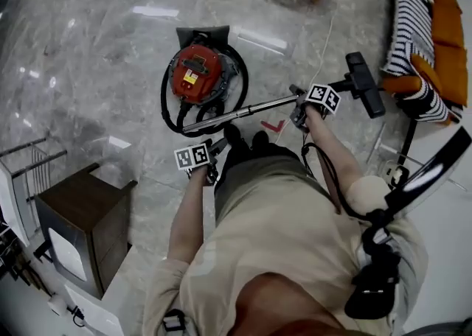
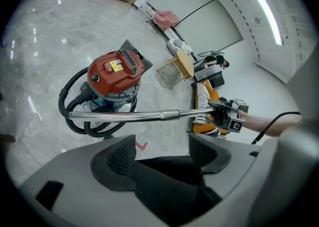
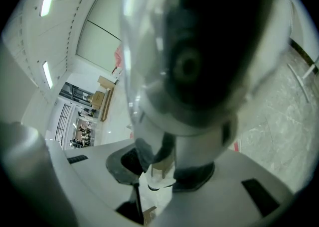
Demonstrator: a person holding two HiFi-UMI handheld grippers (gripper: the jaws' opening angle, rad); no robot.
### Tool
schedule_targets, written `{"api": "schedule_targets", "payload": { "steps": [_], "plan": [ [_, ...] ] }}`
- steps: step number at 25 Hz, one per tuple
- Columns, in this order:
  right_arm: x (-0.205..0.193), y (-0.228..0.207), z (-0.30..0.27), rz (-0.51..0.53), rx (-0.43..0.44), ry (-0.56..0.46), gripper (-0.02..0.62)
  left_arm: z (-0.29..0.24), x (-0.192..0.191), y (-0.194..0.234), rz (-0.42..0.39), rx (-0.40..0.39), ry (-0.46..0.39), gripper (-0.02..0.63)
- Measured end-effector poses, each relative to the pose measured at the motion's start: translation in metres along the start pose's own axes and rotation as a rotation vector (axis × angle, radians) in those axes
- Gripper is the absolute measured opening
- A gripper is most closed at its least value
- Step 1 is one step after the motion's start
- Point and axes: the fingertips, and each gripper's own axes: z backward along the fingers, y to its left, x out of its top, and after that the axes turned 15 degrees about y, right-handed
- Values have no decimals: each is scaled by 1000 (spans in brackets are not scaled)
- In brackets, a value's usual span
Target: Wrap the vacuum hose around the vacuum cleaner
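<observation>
- Grey marble-look floor (image 1: 110, 47) fills the head view, with a wooden cabinet (image 1: 85, 217) at lower left and a striped cloth (image 1: 409, 25) on orange seating at upper right.
- Centre stage, slightly up and left, the red vacuum cleaner (image 1: 198, 73) (image 2: 115, 71) is seen standing on the floor.
- Its black vacuum hose (image 1: 168, 106) (image 2: 67, 106) is seen looped round the canister's foot, down the left side, under it and up the right.
- From that loop the metal wand (image 1: 243, 112) (image 2: 124, 116) is carried rightward and up across the frame to the black floor nozzle (image 1: 365, 84).
- The right gripper (image 1: 299, 113) (image 2: 224, 111) (image 3: 169, 169) is clamped on the wand near the nozzle end; in its own view the tube is pinched between the narrow-set jaws.
- The left gripper (image 1: 214, 149) (image 2: 162, 154) is held below the wand, clear of it, jaws spread wide with nothing between them; only dark trousers are seen beyond.
- A red tape mark (image 1: 273, 127) is spotted on the floor just under the wand.
</observation>
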Motion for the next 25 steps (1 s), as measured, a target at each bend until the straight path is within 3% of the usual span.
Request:
{"api": "schedule_targets", "payload": {
  "steps": [3, 6, 9, 13, 18, 25],
  "plan": [
    [11, 21, -6, 28, -24, 36, 106, 5, 5, 5, 27, -64, 24, 339],
    [40, 48, -18, 69, -25, 55, 106, 23, 36, 17, 44, -32, -18, 339],
    [62, 57, -34, 78, -32, 100, 106, 34, 52, 23, 137, -32, -90, 339],
    [102, 56, -58, 66, -21, 148, 106, 23, 65, 14, 203, 2, -115, 339],
    [148, 34, -108, 25, -17, 252, 106, -9, 64, -9, 351, 53, -127, 339],
    [190, -29, -155, -72, -16, 339, 106, -83, 67, -21, 384, 64, -62, 339]
  ]
}}
